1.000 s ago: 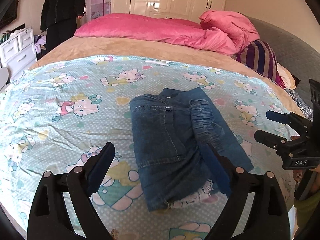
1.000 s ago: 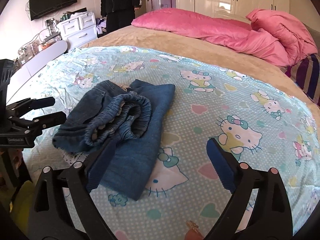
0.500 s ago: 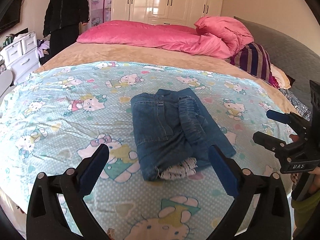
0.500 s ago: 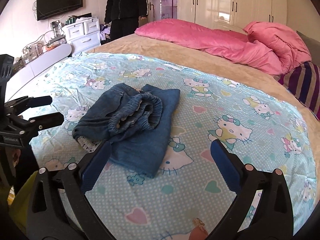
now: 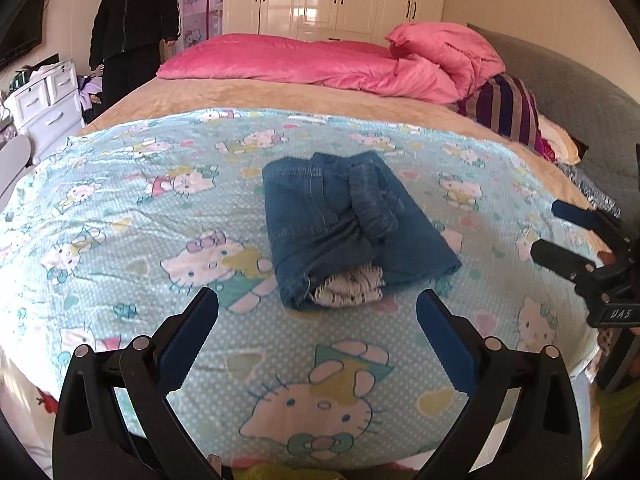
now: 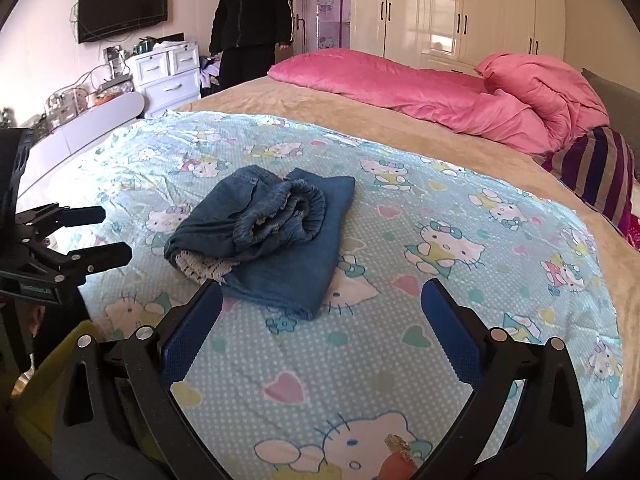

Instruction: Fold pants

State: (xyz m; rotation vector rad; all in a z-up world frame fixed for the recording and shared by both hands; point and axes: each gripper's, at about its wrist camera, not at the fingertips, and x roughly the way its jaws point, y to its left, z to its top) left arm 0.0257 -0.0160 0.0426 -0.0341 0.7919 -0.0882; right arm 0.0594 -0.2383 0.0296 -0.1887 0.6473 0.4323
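Note:
The blue denim pants lie folded in a compact bundle on the Hello Kitty sheet, with a bit of white lace lining showing at the near end. They also show in the right wrist view. My left gripper is open and empty, just short of the bundle's near end. My right gripper is open and empty, near the bundle's near edge. The right gripper also shows at the right edge of the left wrist view, and the left gripper at the left edge of the right wrist view.
A pink duvet and a striped pillow lie at the head of the bed. A person in black stands beside white drawers. White wardrobes line the back wall. The bed's edge is just below my grippers.
Both grippers have drawn back from the folded pants toward the bed's edge, staying open. The pants lie still.

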